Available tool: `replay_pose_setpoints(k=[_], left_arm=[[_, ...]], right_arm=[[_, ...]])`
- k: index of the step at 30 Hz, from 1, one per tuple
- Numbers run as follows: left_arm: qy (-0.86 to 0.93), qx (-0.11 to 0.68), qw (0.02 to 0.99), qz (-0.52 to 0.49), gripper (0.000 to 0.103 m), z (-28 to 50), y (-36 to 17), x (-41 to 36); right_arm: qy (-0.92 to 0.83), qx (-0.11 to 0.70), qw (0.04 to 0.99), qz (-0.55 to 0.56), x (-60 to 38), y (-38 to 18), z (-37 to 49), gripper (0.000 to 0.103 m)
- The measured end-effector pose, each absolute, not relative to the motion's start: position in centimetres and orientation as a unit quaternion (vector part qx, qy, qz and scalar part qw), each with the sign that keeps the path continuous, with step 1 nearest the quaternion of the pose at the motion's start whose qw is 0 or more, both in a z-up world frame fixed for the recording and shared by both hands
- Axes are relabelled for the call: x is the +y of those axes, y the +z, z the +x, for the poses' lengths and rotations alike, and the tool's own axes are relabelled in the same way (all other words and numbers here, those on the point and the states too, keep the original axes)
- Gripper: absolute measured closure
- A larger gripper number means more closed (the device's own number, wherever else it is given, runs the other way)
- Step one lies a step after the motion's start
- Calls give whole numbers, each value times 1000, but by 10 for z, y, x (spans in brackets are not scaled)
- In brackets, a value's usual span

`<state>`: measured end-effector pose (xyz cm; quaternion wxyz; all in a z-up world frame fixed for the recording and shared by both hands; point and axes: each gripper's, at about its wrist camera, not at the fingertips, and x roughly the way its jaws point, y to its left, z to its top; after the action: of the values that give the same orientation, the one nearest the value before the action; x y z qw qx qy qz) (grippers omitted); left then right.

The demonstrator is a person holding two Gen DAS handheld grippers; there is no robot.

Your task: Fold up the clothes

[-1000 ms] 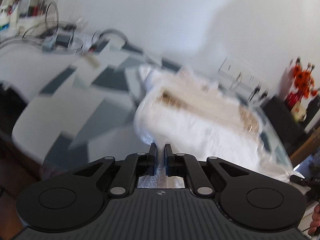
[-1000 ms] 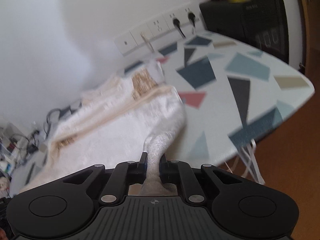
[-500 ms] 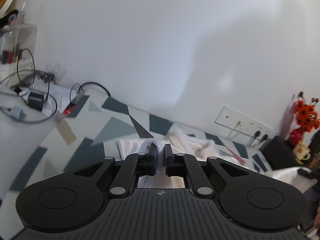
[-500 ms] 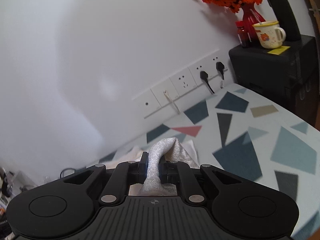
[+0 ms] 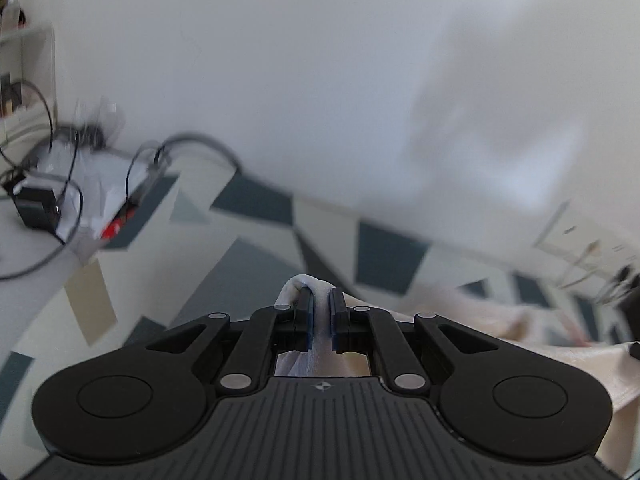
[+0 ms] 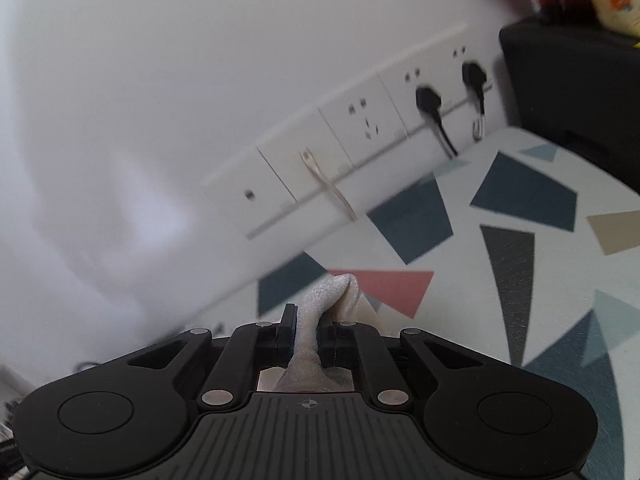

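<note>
A white and cream towel-like cloth (image 5: 460, 320) trails off to the right behind my left gripper (image 5: 321, 312), which is shut on one of its corners; a small white fold pokes out past the fingertips. My right gripper (image 6: 308, 320) is shut on another bunched corner of the cloth (image 6: 334, 290), which sticks up between the fingers. Both grippers hover low over the ironing board (image 6: 520, 240) with its geometric patterned cover, facing the white wall. Most of the cloth is hidden beneath the gripper bodies.
Wall sockets (image 6: 360, 128) with two black plugs (image 6: 430, 102) run along the wall behind the board. A black cabinet (image 6: 580, 80) stands at the right end. Cables and a black adapter (image 5: 36, 208) clutter a white surface at the board's left end.
Both grippers have carried their cloth corners up and then forward and down toward the wall side of the board. The spread cloth seen a second ago is now mostly below the cameras.
</note>
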<state>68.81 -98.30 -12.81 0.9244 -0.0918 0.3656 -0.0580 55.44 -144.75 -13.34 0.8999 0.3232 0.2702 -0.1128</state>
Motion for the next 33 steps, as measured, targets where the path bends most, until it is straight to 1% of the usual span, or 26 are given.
replay_pose_setpoints(k=[4, 6, 7, 8, 9, 10, 11, 12, 13, 15, 18, 20, 23, 26, 29, 33], left_arm=[[-37, 403, 913, -46, 93, 702, -163, -996], [-36, 414, 909, -41, 88, 703, -169, -996], [-41, 415, 908, -39, 83, 704, -168, -995], [-47, 418, 906, -39, 76, 706, -164, -993], [-53, 426, 902, -42, 72, 708, -159, -990], [-57, 430, 900, -47, 61, 709, -152, -988], [-53, 422, 904, -51, 50, 706, -141, -986], [-47, 404, 912, -53, 45, 699, -127, -983], [-43, 382, 921, -55, 39, 692, -114, -981], [-39, 341, 937, -63, 38, 673, -92, -978], [-72, 332, 936, -86, 39, 647, -81, -980], [-107, 360, 924, -74, 39, 630, -88, -991], [-161, 407, 899, -12, 39, 605, -113, -1020], [-185, 421, 887, 40, 39, 591, -138, -1043], [-184, 424, 883, 81, 39, 593, -152, -1059], [-191, 427, 879, 88, 38, 606, -160, -1062]], right_arm=[[-113, 304, 907, 270, -1439, -164, 578, 95], [-112, 321, 909, 243, -1435, -179, 590, 93], [-111, 324, 910, 233, -1433, -183, 593, 89], [-106, 317, 914, 229, -1431, -182, 590, 84], [-101, 308, 918, 229, -1430, -179, 586, 72], [-100, 294, 919, 242, -1430, -173, 580, 62], [-103, 277, 919, 262, -1431, -166, 572, 57], [-106, 259, 918, 281, -1432, -158, 564, 44], [-110, 240, 917, 299, -1433, -150, 555, 40], [-117, 209, 916, 321, -1433, -134, 535, 40], [-112, 208, 919, 316, -1422, -118, 515, 40], [-92, 248, 928, 261, -1402, -118, 514, 40], [-63, 317, 932, 164, -1367, -123, 518, 39], [-27, 370, 923, 100, -1333, -138, 526, 40], [-19, 398, 915, 66, -1314, -157, 543, 40], [-18, 412, 911, 26, -1302, -172, 562, 39]])
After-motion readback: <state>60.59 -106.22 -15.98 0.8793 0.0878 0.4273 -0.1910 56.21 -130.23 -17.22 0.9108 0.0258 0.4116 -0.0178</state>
